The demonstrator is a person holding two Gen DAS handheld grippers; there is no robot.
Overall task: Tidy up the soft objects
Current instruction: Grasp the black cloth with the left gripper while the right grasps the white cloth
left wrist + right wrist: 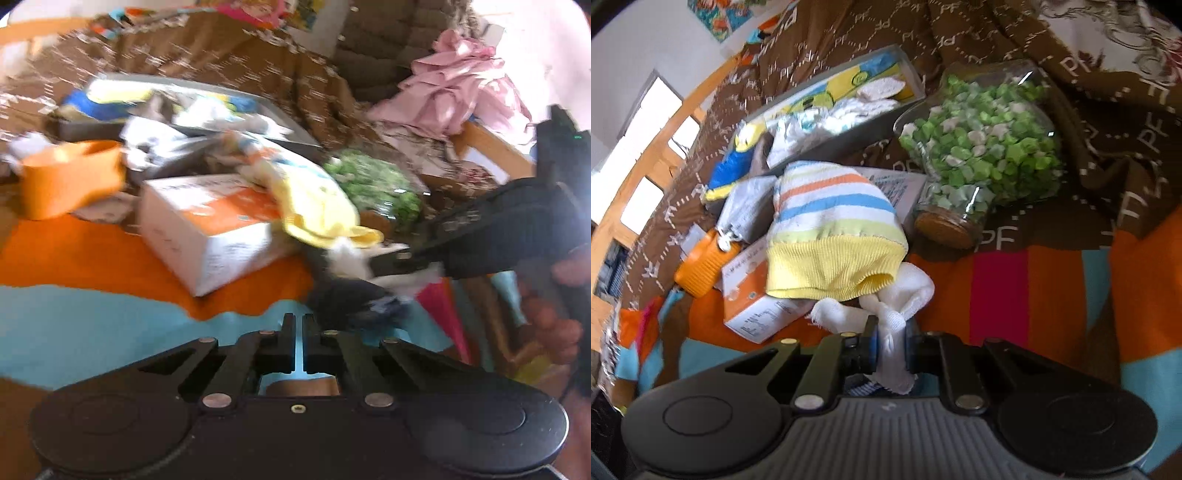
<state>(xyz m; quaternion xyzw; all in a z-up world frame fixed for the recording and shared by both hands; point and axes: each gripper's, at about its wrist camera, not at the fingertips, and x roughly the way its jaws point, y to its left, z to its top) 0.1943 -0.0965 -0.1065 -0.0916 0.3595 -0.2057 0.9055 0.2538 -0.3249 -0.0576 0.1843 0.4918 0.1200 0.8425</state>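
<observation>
The left gripper [299, 325] is black, with two straight narrow fingers, flat linkage bars and silver round rivets. At the bottom of the frame its body carries two big round discs and one small brass screw in the middle. The right gripper [888, 341] has the same black bars and rivets, blue pads [873, 341] on the fingers, and a grey ribbed plate low in the frame.

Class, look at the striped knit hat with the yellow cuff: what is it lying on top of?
The striped knit hat drapes over a white-and-orange carton and a white cloth. Anything else beneath it is covered.
</observation>
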